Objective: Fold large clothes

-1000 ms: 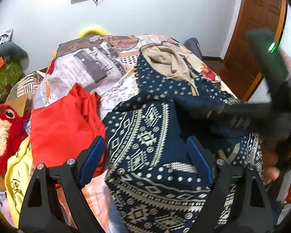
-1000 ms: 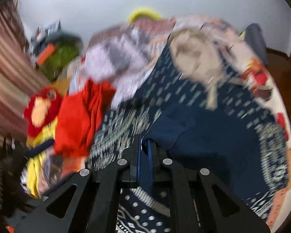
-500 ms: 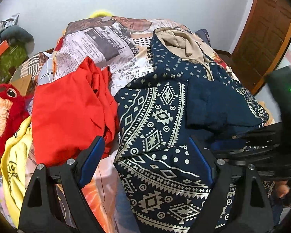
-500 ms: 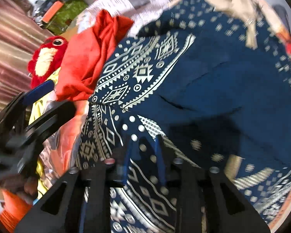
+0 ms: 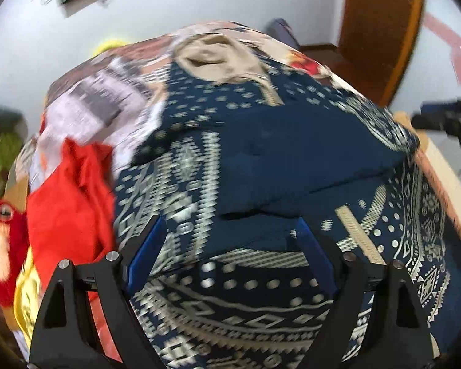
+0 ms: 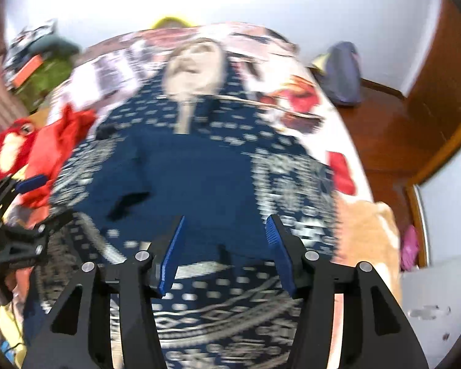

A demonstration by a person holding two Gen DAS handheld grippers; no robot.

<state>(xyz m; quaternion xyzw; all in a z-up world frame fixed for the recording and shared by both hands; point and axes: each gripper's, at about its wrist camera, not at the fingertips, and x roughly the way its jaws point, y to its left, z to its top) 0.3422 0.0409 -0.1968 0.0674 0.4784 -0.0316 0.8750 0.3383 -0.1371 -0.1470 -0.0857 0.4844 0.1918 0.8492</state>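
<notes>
- A navy blue hooded garment with a cream geometric pattern (image 5: 279, 153) is seen spread over a bed covered by a newspaper-print sheet (image 5: 107, 104), its beige-lined hood (image 5: 215, 58) at the far end.
- A plain navy panel is seen folded across the garment's middle.
- The left gripper (image 5: 230, 246) is held wide above the near patterned part; nothing is pressed between its blue pads (image 5: 144, 252).
- The right gripper (image 6: 224, 246) is caught with its jaws opening; the garment lies below them, but nothing is clamped by them.
- A crumpled red cloth (image 5: 67, 196) is seen lying just beside the garment's left edge, with a red plush toy (image 5: 0, 236) and a yellow cloth (image 5: 27, 295) further left.
- Both views are blurred.
</notes>
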